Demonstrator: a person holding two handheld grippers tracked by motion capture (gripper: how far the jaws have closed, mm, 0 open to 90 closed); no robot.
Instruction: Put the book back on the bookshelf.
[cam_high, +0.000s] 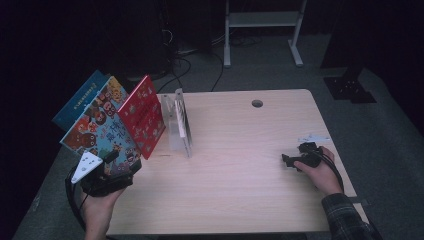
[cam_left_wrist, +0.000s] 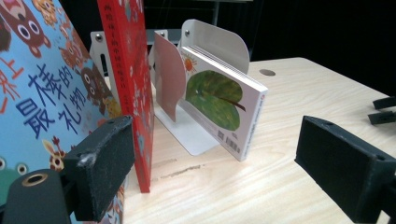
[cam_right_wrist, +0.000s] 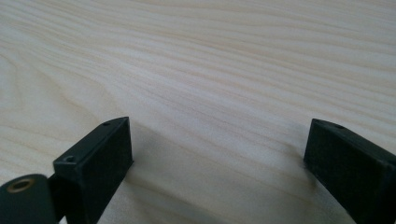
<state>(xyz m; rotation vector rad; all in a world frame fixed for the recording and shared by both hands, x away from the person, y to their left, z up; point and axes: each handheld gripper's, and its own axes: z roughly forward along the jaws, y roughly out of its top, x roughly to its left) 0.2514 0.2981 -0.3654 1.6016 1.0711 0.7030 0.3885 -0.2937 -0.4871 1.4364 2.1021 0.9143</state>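
Several picture books lean at the table's left: a dark blue one (cam_high: 80, 97), a light blue illustrated one (cam_high: 100, 125) (cam_left_wrist: 42, 93) and a red one (cam_high: 145, 115) (cam_left_wrist: 130, 79). To their right a white-edged book with a green leaf cover (cam_left_wrist: 217, 100) (cam_high: 184, 120) stands in a white metal bookend (cam_left_wrist: 219, 39) (cam_high: 172, 125). My left gripper (cam_high: 122, 161) (cam_left_wrist: 224, 163) is open at the books' lower edge. Its left jaw is in front of the light blue cover, and the red book's bottom corner stands just inside that jaw. My right gripper (cam_high: 292, 154) (cam_right_wrist: 217, 163) rests open on bare wood at the right.
The light wooden table (cam_high: 235, 165) has a round cable hole (cam_high: 257, 103) near its far edge. A small white scrap (cam_high: 312, 137) lies by the right edge. Beyond the table are a grey floor, cables and a white frame's legs (cam_high: 260, 35).
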